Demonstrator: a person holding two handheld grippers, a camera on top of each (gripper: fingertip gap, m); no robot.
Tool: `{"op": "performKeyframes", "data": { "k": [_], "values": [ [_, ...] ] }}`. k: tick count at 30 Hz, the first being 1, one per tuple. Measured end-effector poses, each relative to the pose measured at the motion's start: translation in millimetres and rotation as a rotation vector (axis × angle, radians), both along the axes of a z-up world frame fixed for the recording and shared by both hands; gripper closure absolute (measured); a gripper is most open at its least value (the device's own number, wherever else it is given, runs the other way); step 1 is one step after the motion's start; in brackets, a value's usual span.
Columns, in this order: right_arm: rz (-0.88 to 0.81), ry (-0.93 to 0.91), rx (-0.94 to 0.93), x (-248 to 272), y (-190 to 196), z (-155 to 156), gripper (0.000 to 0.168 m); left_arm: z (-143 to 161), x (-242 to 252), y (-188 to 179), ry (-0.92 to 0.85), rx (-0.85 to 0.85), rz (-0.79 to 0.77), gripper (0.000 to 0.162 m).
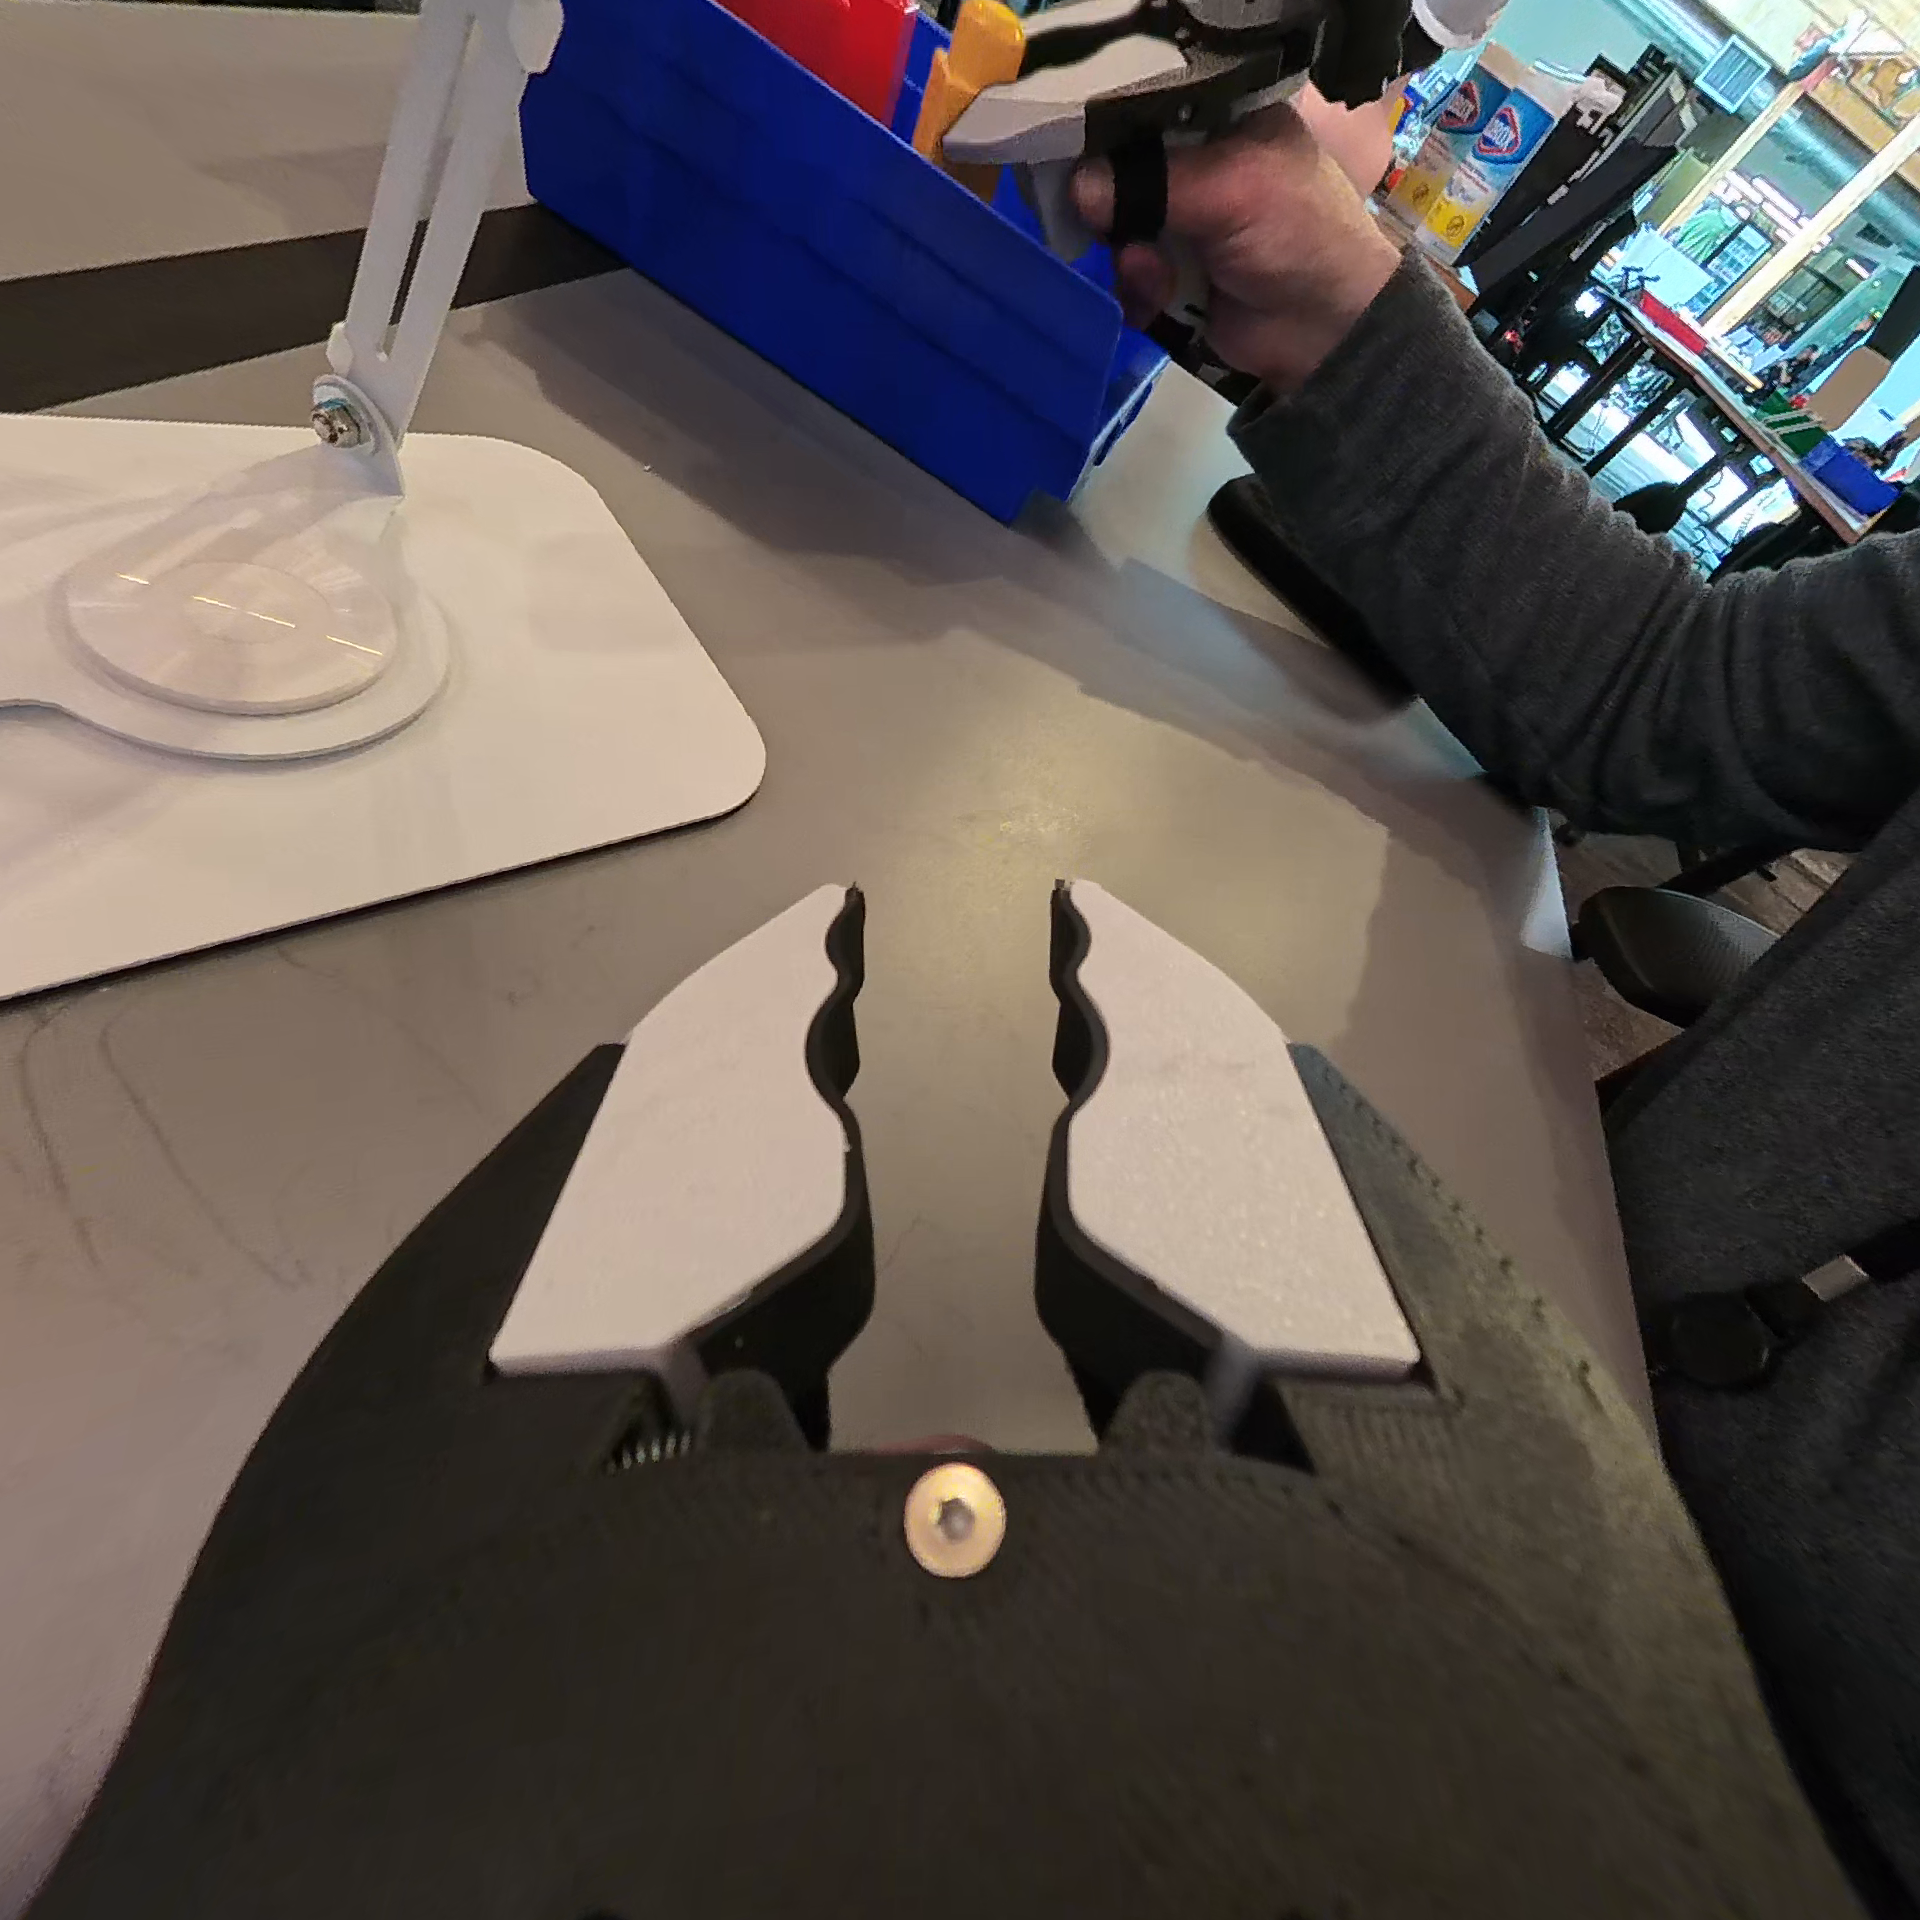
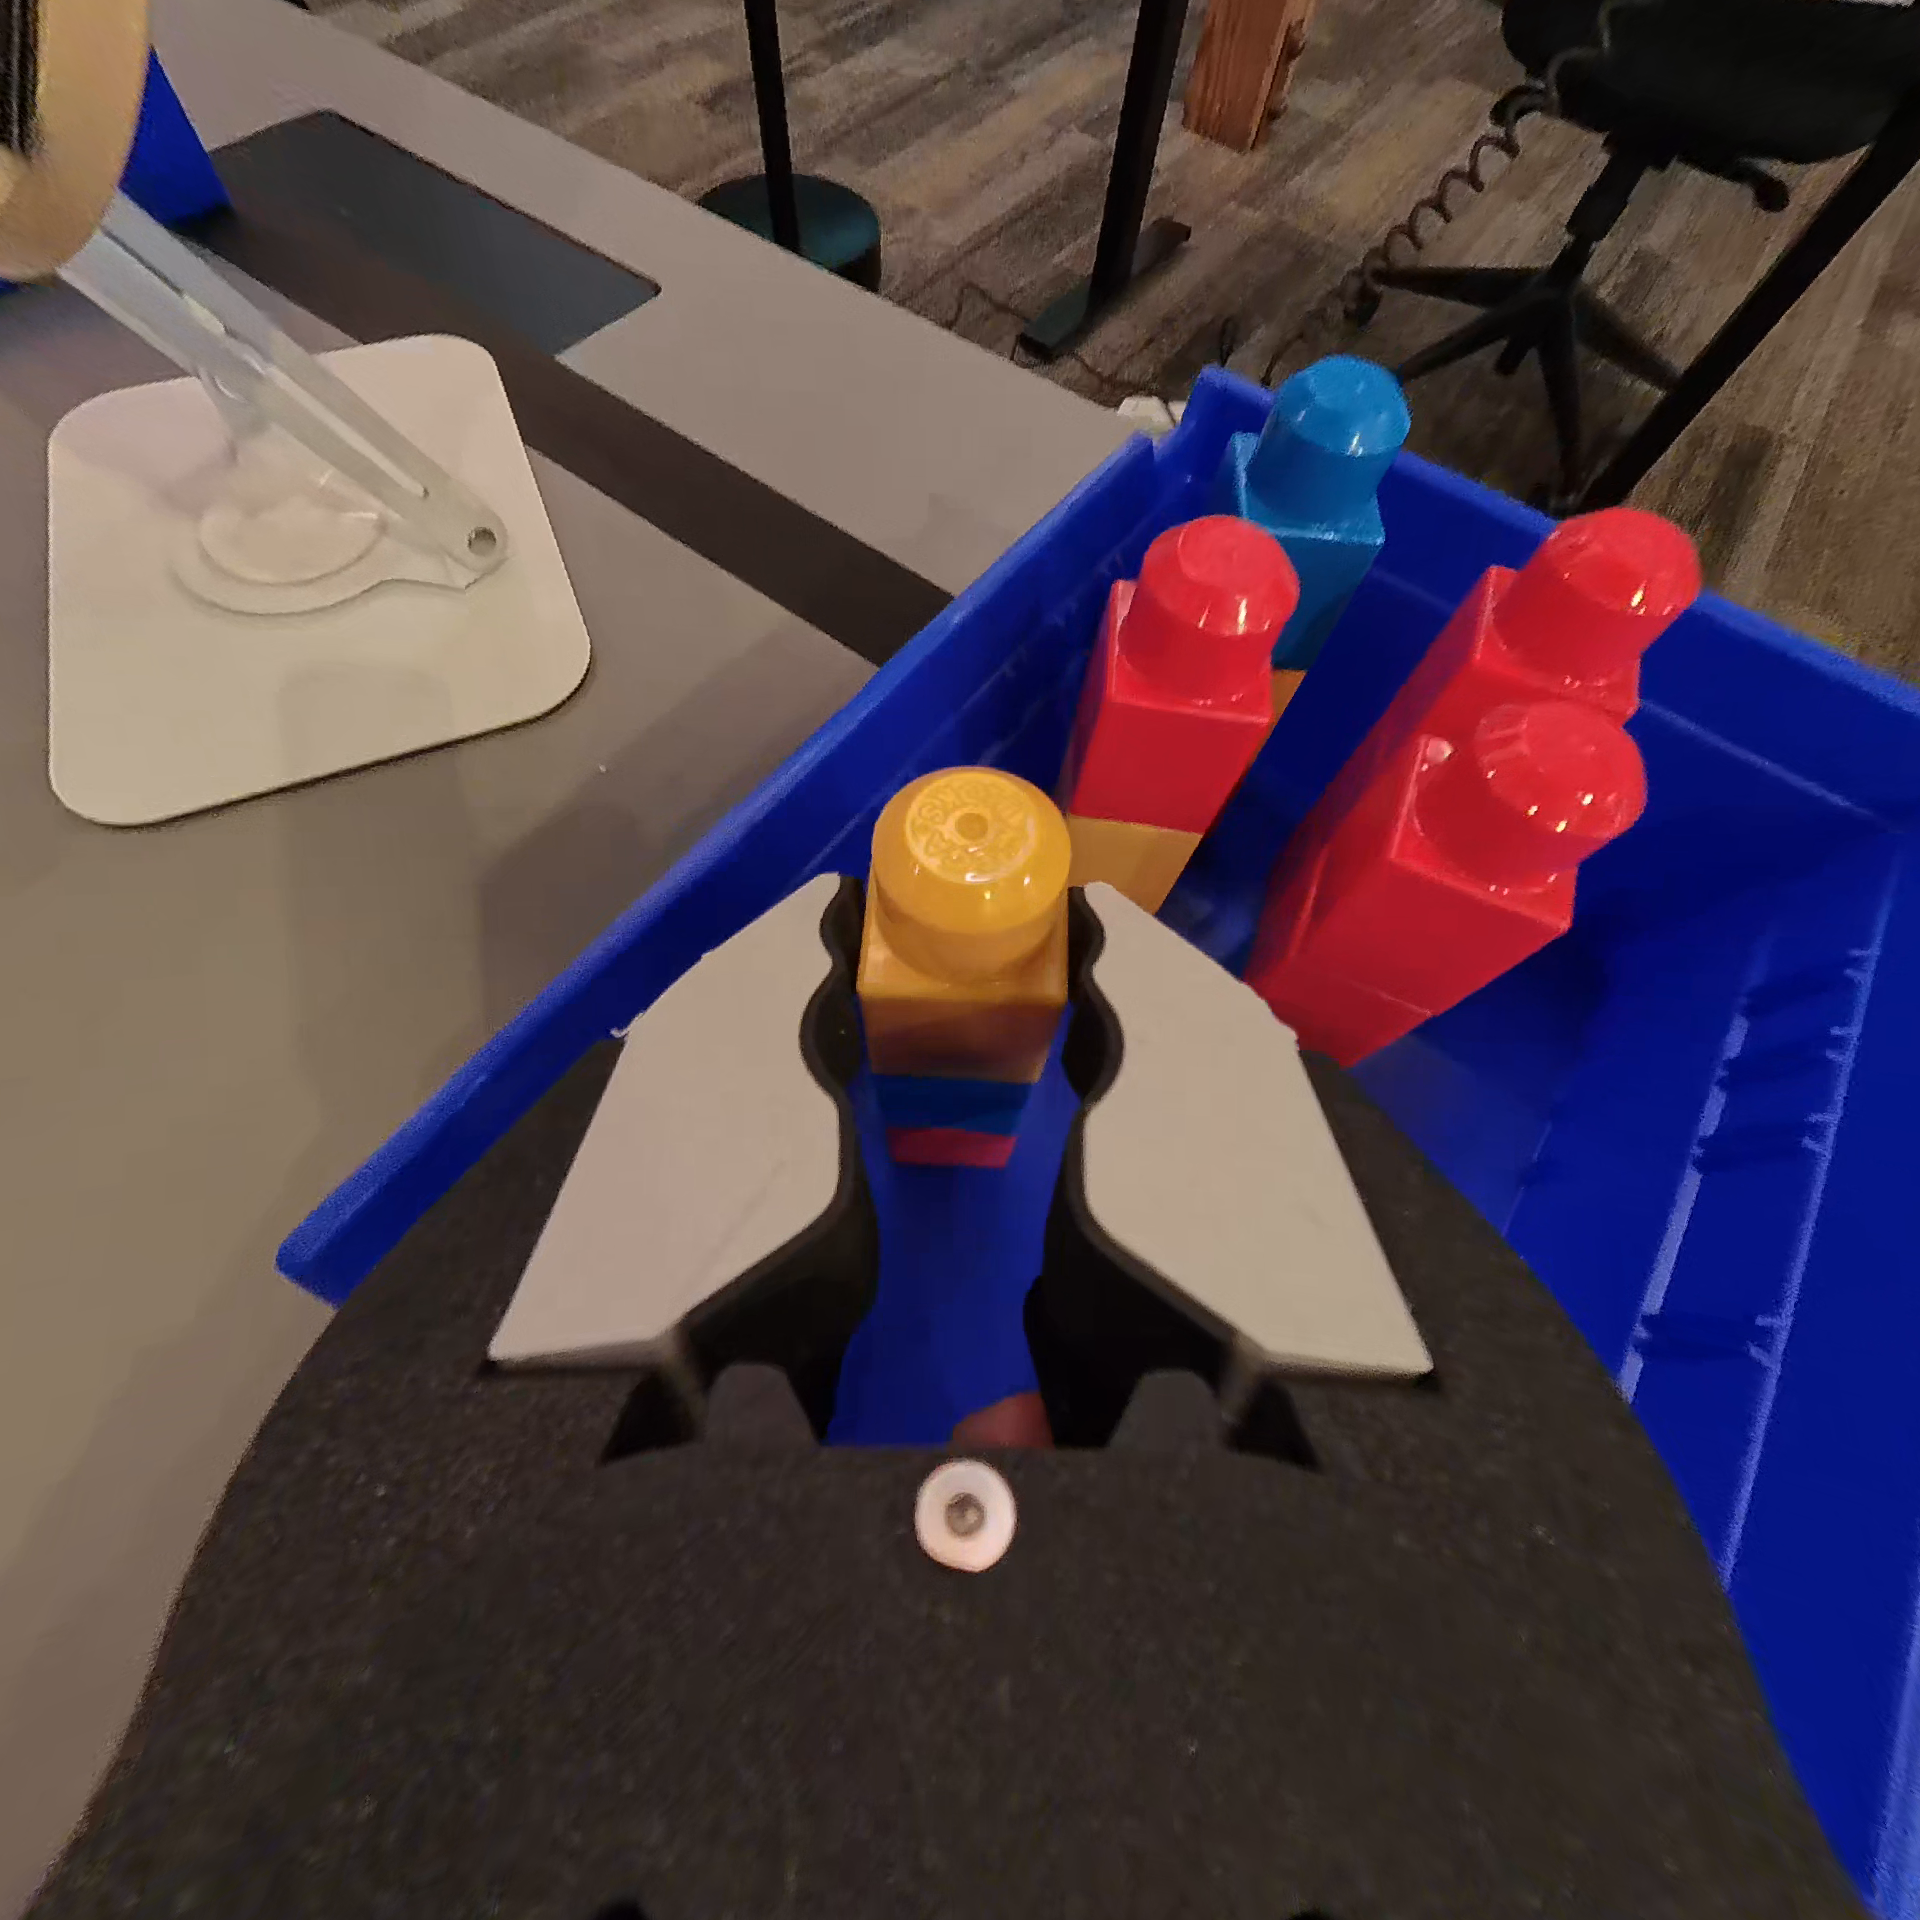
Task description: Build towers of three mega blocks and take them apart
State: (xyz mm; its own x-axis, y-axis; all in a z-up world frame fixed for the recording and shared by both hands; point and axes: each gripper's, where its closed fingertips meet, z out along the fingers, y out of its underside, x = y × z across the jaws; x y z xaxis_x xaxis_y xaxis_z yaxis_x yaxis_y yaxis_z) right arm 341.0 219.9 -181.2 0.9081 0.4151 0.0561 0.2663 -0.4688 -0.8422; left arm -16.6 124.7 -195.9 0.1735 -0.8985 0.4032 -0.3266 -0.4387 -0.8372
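In the right wrist view my right gripper (image 2: pixel 966 914) is shut on the orange block (image 2: pixel 971 883) that tops a tower of orange, blue and red blocks inside the blue bin (image 2: pixel 1714 1039). More towers stand in the bin: a red-topped one (image 2: pixel 1174 675), a blue-topped one (image 2: pixel 1320 488) and wide red blocks (image 2: pixel 1455 831). In the left wrist view my left gripper (image 1: pixel 956 894) is open and empty, low over the grey table (image 1: pixel 1039 779). The right gripper (image 1: pixel 987 94) shows far off there, at the orange block (image 1: pixel 971 52) in the bin (image 1: pixel 831 260).
A white stand with a flat base (image 1: pixel 364 675) sits on the table left of the bin; it also shows in the right wrist view (image 2: pixel 312 623). A person's hand and grey sleeve (image 1: pixel 1507 571) reach in from the right. The table edge (image 1: pixel 1538 883) runs close on the right. My hands' fingertips stand some 40 cm from each other. The flat base (image 1: pixel 364 675) is about 15 cm from my left fingertips and 30 cm from my right. My right wrist view (image 2: pixel 243 578) looks at it from another angle.
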Motion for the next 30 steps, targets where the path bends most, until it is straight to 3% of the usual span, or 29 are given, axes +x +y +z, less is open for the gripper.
{"op": "performKeyframes", "data": {
  "k": [1,11,15,24,27,30],
  "values": [
    [-0.004,0.006,0.014,-0.1,3.0,2.2,0.131,-0.7,-0.2,0.4,0.0,-0.002,0.001,0.128],
    [-0.029,0.093,0.0,-0.2,16.5,-4.4,0.131,-5.2,-0.2,0.7,0.012,-0.006,-0.003,0.128],
    [-0.035,0.078,-0.006,1.1,16.5,-3.4,0.12,-5.8,0.2,0.2,0.014,-0.006,-0.005,0.128],
    [-0.04,-0.019,0.042,1.3,-10.3,27.0,0.111,-0.3,-3.9,-2.0,0.021,0.016,0.0,0.127],
    [-0.024,-0.066,0.084,-8.7,-33.5,51.3,0.119,5.7,-12.0,-4.4,0.047,0.061,0.013,0.126],
    [0.155,0.005,0.024,-53.8,-65.9,65.4,0.139,17.7,-33.7,-0.6,0.105,0.167,0.069,0.125]
  ]
}}
